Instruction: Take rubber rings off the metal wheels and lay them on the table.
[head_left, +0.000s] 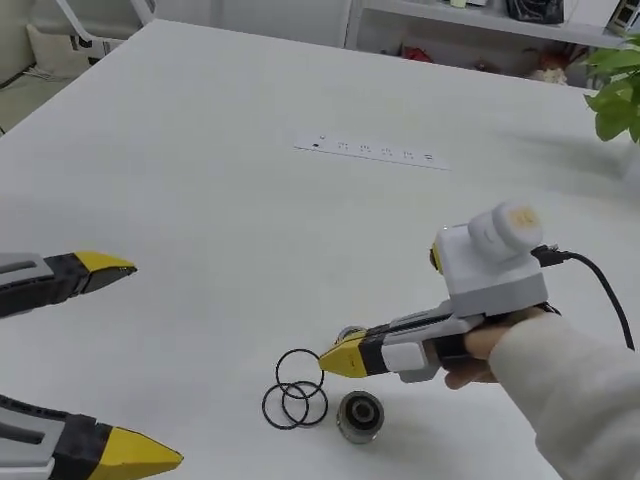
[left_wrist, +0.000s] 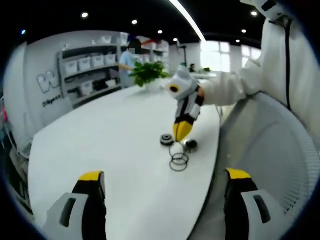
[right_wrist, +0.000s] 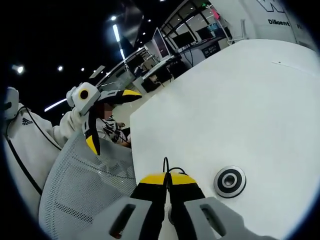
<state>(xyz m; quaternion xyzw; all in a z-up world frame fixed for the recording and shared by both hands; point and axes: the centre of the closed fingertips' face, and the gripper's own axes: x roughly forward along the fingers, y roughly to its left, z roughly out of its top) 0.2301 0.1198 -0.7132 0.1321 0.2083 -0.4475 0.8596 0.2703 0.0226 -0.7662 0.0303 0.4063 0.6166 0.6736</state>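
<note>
Rubber rings (head_left: 295, 400) are what I am after, so here is how things sit, big to small. My white desk (head_left: 250, 200) is wide and flat. My left claw (head_left: 157, 363) hangs over it with its two jaws far apart. It holds nothing and is well away from the work. My right claw (head_left: 332, 362) is low over the desk with its tips pressed together. In the right gripper view a thin black ring (right_wrist: 166, 163) pokes up from between them, so I think it is pinching that one ring. One metal wheel (head_left: 360, 416) sits just beside this claw on my side, and a second wheel (head_left: 349, 333) peeks out from behind it. I cannot tell if either wheel has rubber left on it. Two other rings lie flat on the desk, overlapping, right by the claw tips, and the pinched ring seems to touch them. I think I am at the laying-down step. Next I should part the jaws a little so the ring drops flat. Then I should lift away gently so it does not cling, and bring both claws to a wheel.
</note>
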